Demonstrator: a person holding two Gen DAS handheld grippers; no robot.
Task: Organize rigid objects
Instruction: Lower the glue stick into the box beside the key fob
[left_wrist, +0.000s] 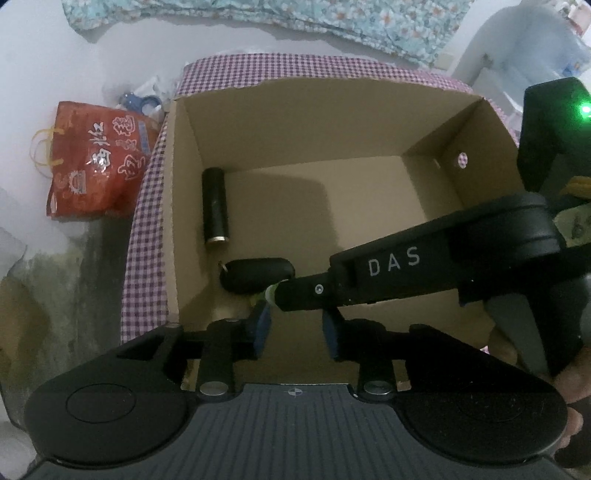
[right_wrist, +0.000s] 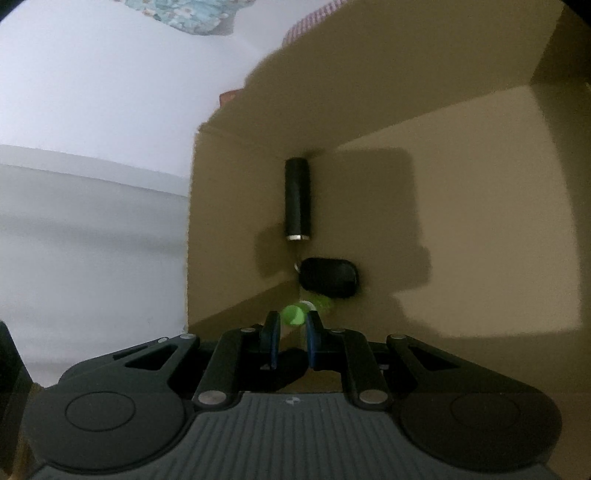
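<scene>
- Inside the cardboard box (left_wrist: 295, 122), near its left wall, the right gripper (right_wrist: 291, 341) carries a small green object (right_wrist: 292, 314) clamped between its blue pads, low over the box floor.
- Just beyond that green piece lies a black oval key fob (right_wrist: 330, 281), long axis across the view; a black cylinder (right_wrist: 297, 199) lies farther on, long axis running away along the wall.
- Judging by this, the coming release turns on the free strip of floor just short of the fob, straight ahead of the right jaws.
- The left gripper (left_wrist: 295, 328) hovers over the same corner, jaws apart with nothing between them; the right one reaches in ahead of it.
- The box rests on a purple checked cloth (left_wrist: 147, 236); a red bag (left_wrist: 96, 162) sits on the floor beside it, with a pale wall behind.
</scene>
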